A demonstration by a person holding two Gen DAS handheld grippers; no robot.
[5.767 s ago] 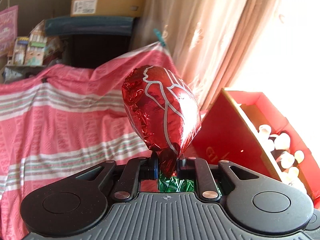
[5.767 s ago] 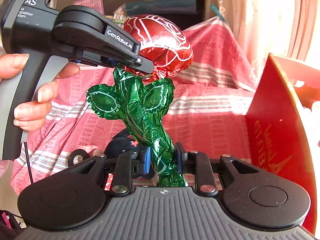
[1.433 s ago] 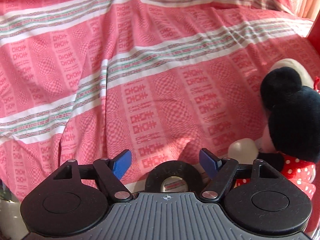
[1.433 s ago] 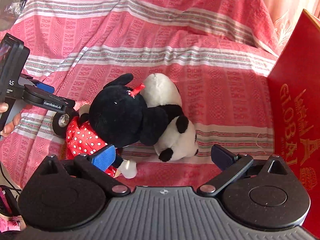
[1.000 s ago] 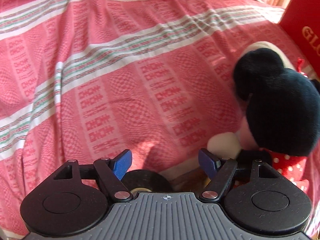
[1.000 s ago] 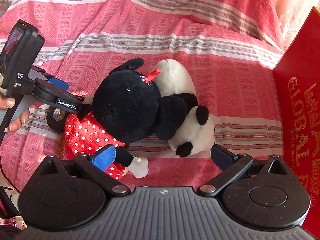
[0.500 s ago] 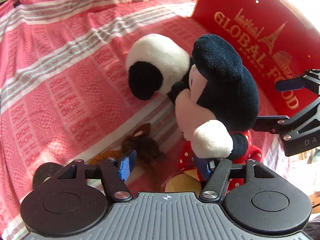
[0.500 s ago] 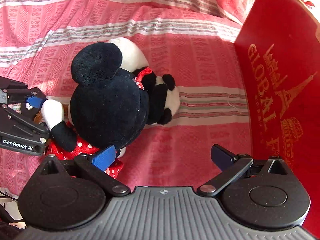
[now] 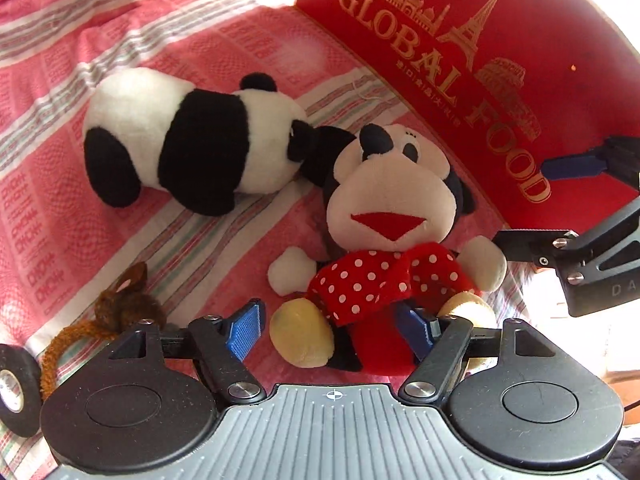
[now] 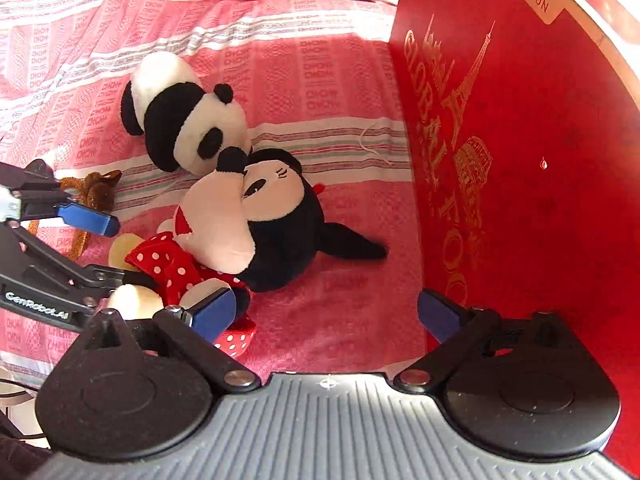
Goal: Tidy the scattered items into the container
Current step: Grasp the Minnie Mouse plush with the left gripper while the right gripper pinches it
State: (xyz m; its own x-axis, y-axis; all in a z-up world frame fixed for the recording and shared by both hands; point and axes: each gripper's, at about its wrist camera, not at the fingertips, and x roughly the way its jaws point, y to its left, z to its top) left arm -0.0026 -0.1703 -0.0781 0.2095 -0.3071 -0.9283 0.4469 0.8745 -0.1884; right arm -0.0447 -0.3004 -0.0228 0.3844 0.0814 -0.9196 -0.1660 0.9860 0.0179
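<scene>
A Minnie Mouse plush (image 9: 392,240) in a red polka-dot dress lies on the pink striped cloth, also in the right wrist view (image 10: 248,232). My left gripper (image 9: 332,330) is open, its fingers on either side of the plush's legs. My right gripper (image 10: 324,314) is open beside the plush's body, its left pad (image 10: 212,314) touching the dress. A panda plush (image 9: 188,144) lies behind Minnie, also in the right wrist view (image 10: 180,128). The red "Global Food" box (image 9: 500,60) stands right of them (image 10: 520,160).
A small brown knitted toy (image 9: 120,304) lies at the left, also in the right wrist view (image 10: 96,192). A black tape roll (image 9: 12,388) sits at the far left edge. The cloth (image 9: 60,80) covers the whole surface.
Both grippers earlier held a foil rose balloon and now are open. The left one swung right from bare cloth and closed in on Minnie's legs; the right one moved in near the box.
</scene>
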